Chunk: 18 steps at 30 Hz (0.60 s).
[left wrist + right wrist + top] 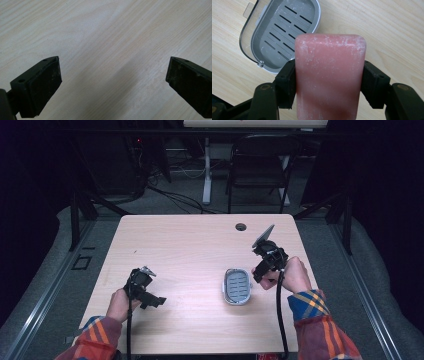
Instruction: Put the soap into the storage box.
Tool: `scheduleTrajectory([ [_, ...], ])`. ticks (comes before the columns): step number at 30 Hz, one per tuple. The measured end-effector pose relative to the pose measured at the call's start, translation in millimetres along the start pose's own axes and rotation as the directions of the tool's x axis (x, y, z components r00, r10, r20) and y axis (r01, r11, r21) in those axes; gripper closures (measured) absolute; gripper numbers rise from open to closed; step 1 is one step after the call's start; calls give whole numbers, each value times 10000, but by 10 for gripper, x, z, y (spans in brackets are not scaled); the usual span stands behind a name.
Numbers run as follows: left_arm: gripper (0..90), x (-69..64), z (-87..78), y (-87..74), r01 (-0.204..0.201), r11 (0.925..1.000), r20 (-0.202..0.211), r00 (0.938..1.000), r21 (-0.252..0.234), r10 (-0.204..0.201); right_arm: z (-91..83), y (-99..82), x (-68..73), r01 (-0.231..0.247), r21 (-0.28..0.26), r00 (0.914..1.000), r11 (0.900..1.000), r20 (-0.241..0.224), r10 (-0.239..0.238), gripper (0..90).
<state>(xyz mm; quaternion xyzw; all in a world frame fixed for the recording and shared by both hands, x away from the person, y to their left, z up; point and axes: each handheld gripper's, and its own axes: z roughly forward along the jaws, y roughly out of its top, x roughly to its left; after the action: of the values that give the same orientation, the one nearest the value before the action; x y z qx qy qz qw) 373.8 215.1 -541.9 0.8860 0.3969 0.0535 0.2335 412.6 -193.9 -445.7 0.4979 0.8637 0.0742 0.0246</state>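
The right gripper (pixel 329 82) clamps a pink rectangular soap bar (pixel 329 75) between its 2 jaws just beside the open grey slotted plastic soap dish (pixel 284 32), while the left gripper (pixel 113 82) rests spread apart over the pale wooden table (pixel 112 30).

The wooden table (pixel 200 250) is lit evenly from above, while the room around it is left almost black, with a bluish cast at the edges of the high view. That view is soft and grainy. In the left gripper view, a broad blurred shadow is cast across the pale wood grain. In the right gripper view, the pink soap bar (pixel 329 75) is slightly out of focus and the grey soap dish (pixel 284 30) sharper.
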Motion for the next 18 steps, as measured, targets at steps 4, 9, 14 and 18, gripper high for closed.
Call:
scheduleTrajectory([
  [4, 1, -3, -2, 1, -20, 10000, 13, 10000, -23, 21, 8, 45, 37, -26, -110, 10000, 9999, -35, 25, 372],
  [9, 1, -2, -2, 1, -23, 10000, 23, 10000, -27, 23, 25, 117, 97, 224, 38, 9997, 9997, 16, -224, 372],
  [14, 1, -8, 3, 4, -28, 10000, 41, 10000, -13, 28, 53, 177, 157, 308, 101, 9995, 9995, 1, -308, 372],
  [18, 1, -4, 2, 2, -31, 10000, 36, 10000, -16, 31, 82, 227, 188, 498, 311, 9988, 9983, 7, -498, 372],
])
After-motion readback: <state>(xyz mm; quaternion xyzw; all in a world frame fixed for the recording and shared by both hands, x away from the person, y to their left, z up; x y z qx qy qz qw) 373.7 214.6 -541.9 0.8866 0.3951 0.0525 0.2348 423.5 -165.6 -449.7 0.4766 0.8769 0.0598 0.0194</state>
